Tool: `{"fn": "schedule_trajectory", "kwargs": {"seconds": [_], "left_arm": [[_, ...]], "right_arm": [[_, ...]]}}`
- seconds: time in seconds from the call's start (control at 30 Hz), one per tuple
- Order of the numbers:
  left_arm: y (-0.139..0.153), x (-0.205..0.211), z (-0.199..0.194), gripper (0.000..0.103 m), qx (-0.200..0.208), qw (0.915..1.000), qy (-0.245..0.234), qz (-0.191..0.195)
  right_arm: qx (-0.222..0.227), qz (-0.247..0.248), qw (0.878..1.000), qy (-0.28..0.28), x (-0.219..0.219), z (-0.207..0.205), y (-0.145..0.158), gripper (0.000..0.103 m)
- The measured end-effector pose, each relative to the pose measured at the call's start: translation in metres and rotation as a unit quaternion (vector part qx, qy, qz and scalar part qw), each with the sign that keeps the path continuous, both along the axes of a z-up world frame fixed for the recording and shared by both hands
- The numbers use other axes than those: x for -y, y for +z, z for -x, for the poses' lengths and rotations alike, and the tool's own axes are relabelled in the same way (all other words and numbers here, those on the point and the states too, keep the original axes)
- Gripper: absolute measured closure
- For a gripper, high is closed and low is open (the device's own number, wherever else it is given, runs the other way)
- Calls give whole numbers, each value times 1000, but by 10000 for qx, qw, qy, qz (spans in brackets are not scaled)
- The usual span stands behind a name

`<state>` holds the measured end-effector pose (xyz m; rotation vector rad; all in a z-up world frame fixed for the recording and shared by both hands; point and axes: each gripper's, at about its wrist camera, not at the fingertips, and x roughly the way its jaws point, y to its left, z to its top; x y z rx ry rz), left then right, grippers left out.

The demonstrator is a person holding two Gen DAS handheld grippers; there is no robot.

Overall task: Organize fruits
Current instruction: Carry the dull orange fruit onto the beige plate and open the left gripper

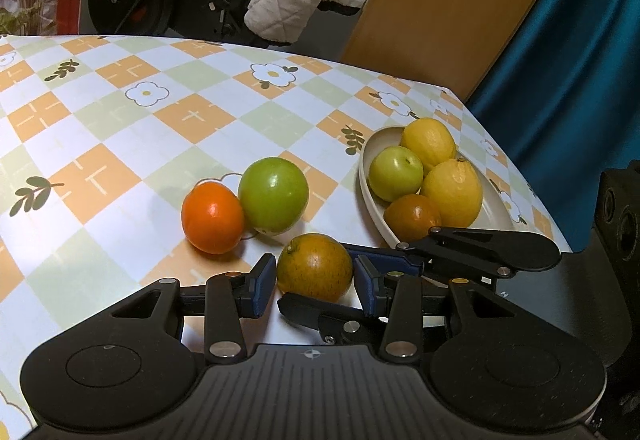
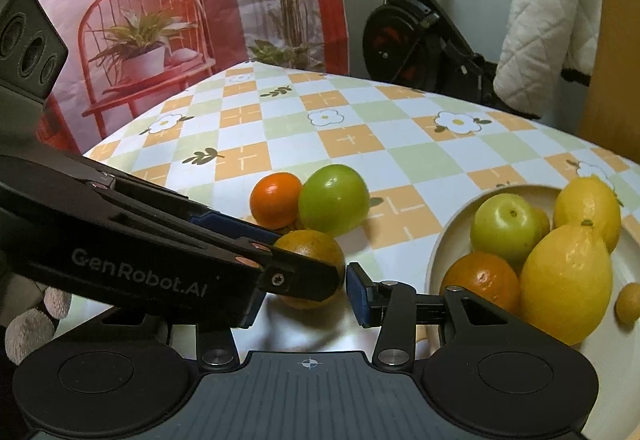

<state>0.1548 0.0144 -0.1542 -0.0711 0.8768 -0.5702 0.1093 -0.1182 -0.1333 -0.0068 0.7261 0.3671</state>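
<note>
On the checkered table (image 1: 120, 112), three fruits sit loose, left of the plate (image 1: 370, 160). Dull orange (image 1: 315, 267) is nearest, between the left gripper's (image 1: 315, 282) blue pads (image 1: 264, 284). Pads look just beside its sides, small gaps visible, so jaws apart, not clamped. Right gripper (image 2: 304, 294) comes in from the plate side, also spread around the same orange (image 2: 310, 246); its left finger is hidden behind the left gripper's arm, right pad (image 2: 358, 294) just off the fruit. Contact: can't tell from either view.

Behind it: bright orange (image 1: 212, 218) touching green fruit (image 1: 273, 196), both on the cloth.

Plate near the table's right edge holds two lemons (image 1: 429, 142), (image 1: 454, 192), a small green fruit (image 1: 395, 173) and a dark orange (image 1: 412, 216), packed together. Right wrist view shows another small yellow fruit (image 2: 628, 302) at the plate's far side, partly cut off.
</note>
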Motion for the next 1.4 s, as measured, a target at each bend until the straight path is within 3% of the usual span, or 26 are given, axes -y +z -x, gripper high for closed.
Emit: {"fn": "schedule_trajectory", "kwargs": {"seconds": [0.67,1.0,1.4], "left_arm": [[37,47,29,58,505,9979,-353,-177],[53,105,28,58,758,9938,-752,-306],[47,175,14,58,822,9866,-1267,-623]], "right_arm": [[608,-506,9952,-570,45,47,27,64],[942,-602,9884,-1028,95,57,41,64],[1023,-590,9801,-1595,164,50,33,64]]}}
